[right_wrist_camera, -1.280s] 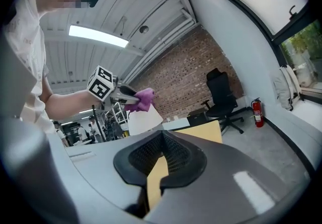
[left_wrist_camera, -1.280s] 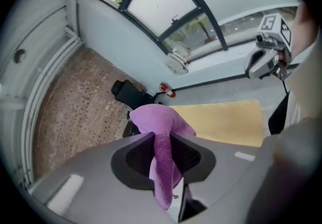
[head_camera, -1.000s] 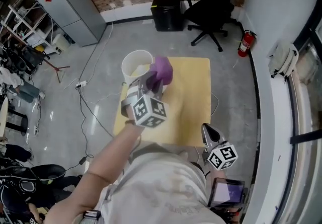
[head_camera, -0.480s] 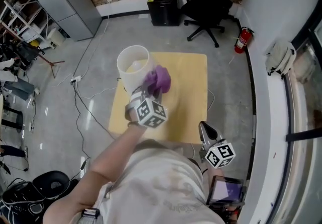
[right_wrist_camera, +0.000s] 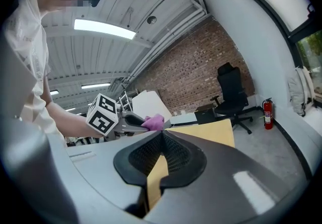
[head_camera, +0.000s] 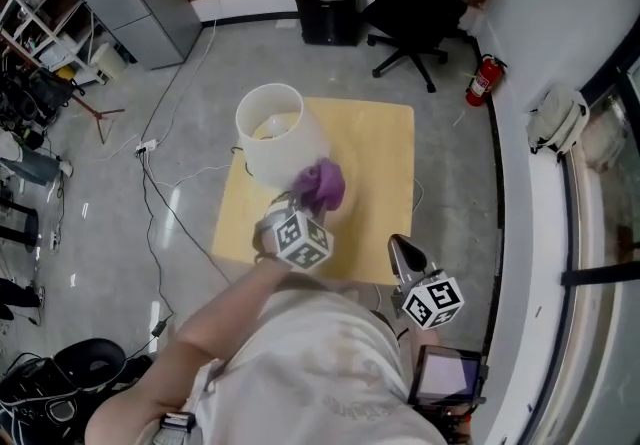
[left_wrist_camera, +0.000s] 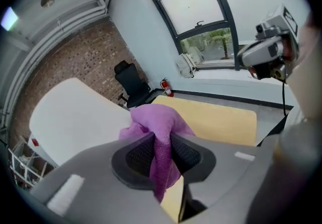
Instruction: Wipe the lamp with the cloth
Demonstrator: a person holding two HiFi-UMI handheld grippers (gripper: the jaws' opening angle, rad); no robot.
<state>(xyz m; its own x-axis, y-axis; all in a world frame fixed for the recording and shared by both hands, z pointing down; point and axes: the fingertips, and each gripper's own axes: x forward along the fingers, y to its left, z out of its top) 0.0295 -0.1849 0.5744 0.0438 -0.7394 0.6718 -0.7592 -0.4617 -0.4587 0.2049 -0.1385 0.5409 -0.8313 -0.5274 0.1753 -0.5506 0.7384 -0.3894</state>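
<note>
Purple cloth (head_camera: 322,185), one, pinched in left tongs (left_wrist_camera: 161,140) beside one lamp (head_camera: 275,133); right tongs (right_wrist_camera: 160,137) closed, empty.

No writing, label or number is legible anywhere.

A bunched purple cloth (head_camera: 322,185) sits just beside the upright white lamp (head_camera: 275,133).

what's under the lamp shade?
The yellow table shows around it. The lamp shade hides any stem or base from above; the purple cloth in the left gripper covers part of its side.
</note>
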